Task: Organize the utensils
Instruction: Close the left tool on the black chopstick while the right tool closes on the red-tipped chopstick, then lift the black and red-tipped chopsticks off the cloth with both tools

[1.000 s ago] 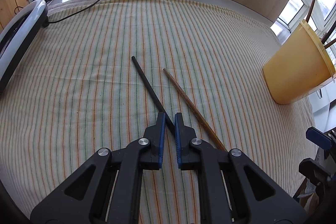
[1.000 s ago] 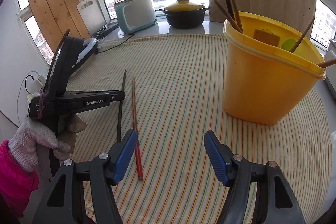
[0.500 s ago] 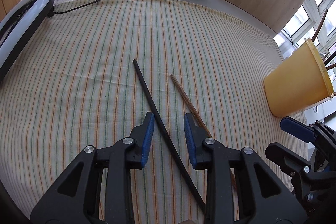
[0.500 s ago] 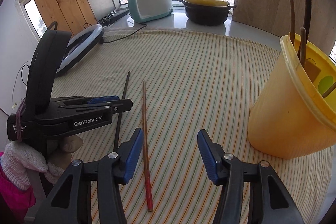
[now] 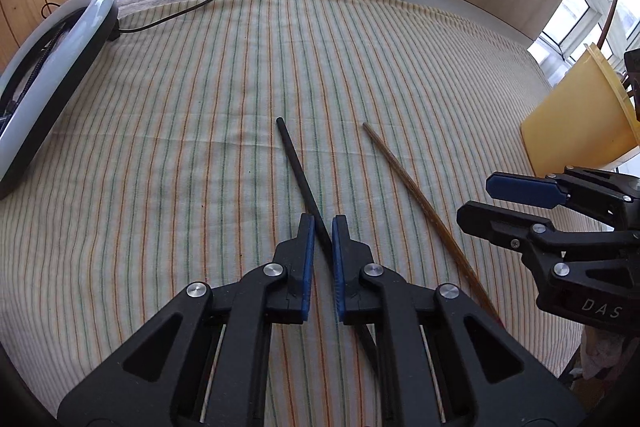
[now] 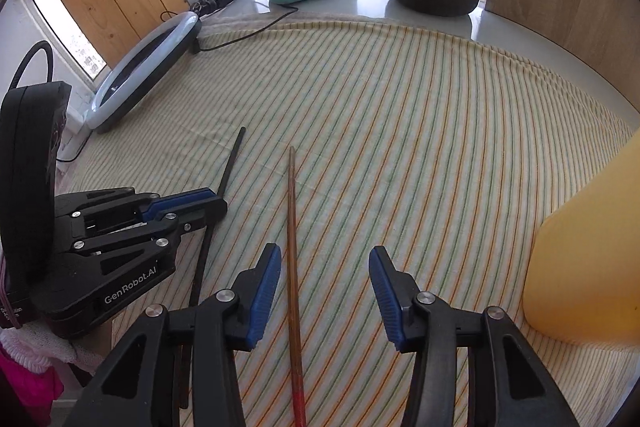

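L gripper (image 5: pixel 320 223) jaws narrow, clamped on black chopstick (image 5: pixel 298 167), which runs toward 11 o'clock on striped cloth (image 5: pixel 200 107). Brown chopstick (image 6: pixel 293 227) lies btwn wide-open R gripper (image 6: pixel 324 263) fingers, nearer the L one. Yellow bucket (image 5: pixel 576 131) at 2 o'clock in L view.

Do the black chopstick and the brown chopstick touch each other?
Apart. The left wrist view shows striped cloth between the black chopstick and the brown chopstick along their length.

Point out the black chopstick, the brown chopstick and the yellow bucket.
black chopstick (image 5: pixel 294 159), left wrist view, bare shaft ahead of the tool.
brown chopstick (image 6: pixel 292 211), right wrist view, mid shaft.
yellow bucket (image 5: pixel 572 131), left wrist view, side wall.
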The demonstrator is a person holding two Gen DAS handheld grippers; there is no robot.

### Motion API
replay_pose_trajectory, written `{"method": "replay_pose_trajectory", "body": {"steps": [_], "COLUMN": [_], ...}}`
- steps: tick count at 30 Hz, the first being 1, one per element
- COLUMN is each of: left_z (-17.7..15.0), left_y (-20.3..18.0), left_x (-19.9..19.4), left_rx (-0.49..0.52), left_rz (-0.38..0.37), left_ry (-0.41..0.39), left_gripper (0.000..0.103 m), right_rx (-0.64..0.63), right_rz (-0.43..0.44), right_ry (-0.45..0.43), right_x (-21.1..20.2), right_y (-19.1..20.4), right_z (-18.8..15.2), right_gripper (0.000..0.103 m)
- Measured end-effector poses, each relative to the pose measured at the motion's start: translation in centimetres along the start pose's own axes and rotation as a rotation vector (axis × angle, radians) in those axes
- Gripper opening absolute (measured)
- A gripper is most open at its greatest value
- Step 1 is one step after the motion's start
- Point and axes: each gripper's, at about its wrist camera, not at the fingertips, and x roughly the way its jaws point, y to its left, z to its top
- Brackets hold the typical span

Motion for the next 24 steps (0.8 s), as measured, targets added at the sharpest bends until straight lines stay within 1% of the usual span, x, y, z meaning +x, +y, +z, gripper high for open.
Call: {"method": "replay_pose_trajectory", "body": {"steps": [5,7,9,10,12,13,14,15,17,22,24], "left_z": [-0.6,-0.4,-0.1,-0.1,0.0,0.0,0.1,0.1,0.2,0.0,0.0], "left_y": [0.4,0.8,0.9,0.8,0.4,0.3,0.5,0.6,1.1,1.7,1.8], "left_x": [-0.5,-0.5,-0.3,-0.2,0.0,0.0,0.1,0.1,0.1,-0.6,-1.2], "left_rx": [0.022,-0.016,-0.031,-0.018,0.012,0.017,0.014,0.006,-0.014,-0.061,-0.077], "left_rz": [-0.021,-0.025,-0.028,-0.021,-0.005,-0.004,-0.009,-0.017,-0.033,-0.063,-0.078], "left_ry": [0.037,0.053,0.055,0.05,0.037,0.034,0.032,0.033,0.033,0.011,-0.008], "left_gripper": [0.007,0.012,0.012,0.012,0.012,0.01,0.009,0.008,0.007,0.005,0.005], "right_rx": [0.046,0.046,0.019,0.0,-0.041,-0.064,-0.08,-0.094,-0.096,-0.008,0.011], "right_rz": [0.041,0.041,0.021,0.008,-0.011,-0.019,-0.033,-0.069,-0.071,-0.008,0.004], "right_ry": [0.06,0.082,0.091,0.098,0.104,0.104,0.106,0.102,0.096,0.077,0.059], "right_x": [1.8,2.4,2.6,2.7,2.8,2.8,2.9,3.0,2.9,2.3,1.7], "right_y": [-0.3,-0.1,0.4,0.7,1.4,1.7,1.9,2.1,2.0,0.3,-0.1], "right_z": [1.2,1.4,1.8,1.9,1.9,1.9,2.0,1.9,1.9,1.8,1.6], "right_gripper": [0.034,0.032,0.029,0.024,0.021,0.017,0.01,0.004,0.004,0.003,0.003]}}
